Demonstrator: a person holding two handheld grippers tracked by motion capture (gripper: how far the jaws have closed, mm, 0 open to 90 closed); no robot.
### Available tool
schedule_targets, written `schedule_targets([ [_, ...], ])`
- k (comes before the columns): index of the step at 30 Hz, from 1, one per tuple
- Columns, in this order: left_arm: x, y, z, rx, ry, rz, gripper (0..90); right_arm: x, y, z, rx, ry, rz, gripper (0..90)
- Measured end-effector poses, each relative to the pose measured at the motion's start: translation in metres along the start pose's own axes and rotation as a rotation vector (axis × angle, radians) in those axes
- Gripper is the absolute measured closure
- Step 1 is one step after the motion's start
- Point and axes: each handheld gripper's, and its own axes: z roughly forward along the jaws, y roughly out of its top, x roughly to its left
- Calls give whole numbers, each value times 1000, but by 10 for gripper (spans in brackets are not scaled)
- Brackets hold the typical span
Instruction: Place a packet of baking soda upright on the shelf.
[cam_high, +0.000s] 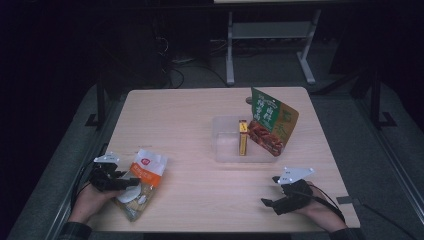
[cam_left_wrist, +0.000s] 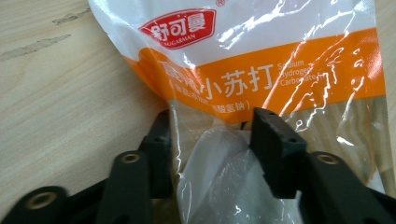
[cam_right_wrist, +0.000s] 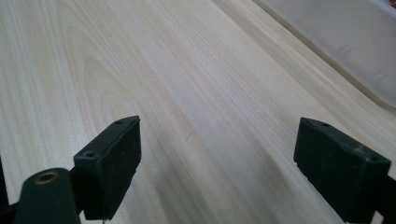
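Left gripper view: left gripper (cam_left_wrist: 212, 154) with both black jaws squeezed onto the baking soda bag (cam_left_wrist: 261, 70), crinkly clear plastic bunched up between them. No gap seen between pads and plastic, so holding the bag. White top with a red label, then an orange band, then the clear part with white powder inside. Bag's left edge just past the left jaw, bare wood of the table (cam_left_wrist: 60, 93) beside it.

High view: same bag (cam_high: 142, 182) lying flat near the table's front left corner, close to the front edge. Left gripper (cam_high: 112, 181) coming in from the bag's left side, hand behind it at the table's edge. Wide bare wood from the bag across to the middle.

Right gripper view: right gripper (cam_right_wrist: 217, 168) with jaws spread wide, nothing between them, only pale wood below. Side of the clear bin (cam_right_wrist: 345, 42) up in the far right corner, well apart from the jaws.

High view again: right gripper (cam_high: 272, 192) resting low near the front right of the table (cam_high: 200, 115), just in front of the clear bin (cam_high: 220, 145). Inside the bin, a green and red snack bag (cam_high: 270, 125) standing tilted and a thin yellow packet (cam_high: 243, 137). Plenty of open wood between the two grippers and along the back edge.
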Motion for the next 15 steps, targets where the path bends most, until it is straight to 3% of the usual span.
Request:
schedule_targets([
  [2,0,0,0,7,-12,19,656,0,0,0,1,0,-1,146],
  [4,-1,0,0,10,-22,25,692,0,0,0,1,0,-1,146],
  [8,-5,3,-2,14,-10,50,839,0,0,1,-2,-1,-5,146],
  [11,-6,4,-3,13,-9,53,867,-1,0,1,1,-2,-9,146],
  [15,-5,5,-7,-26,-44,25,886,-1,0,2,2,3,-7,146],
])
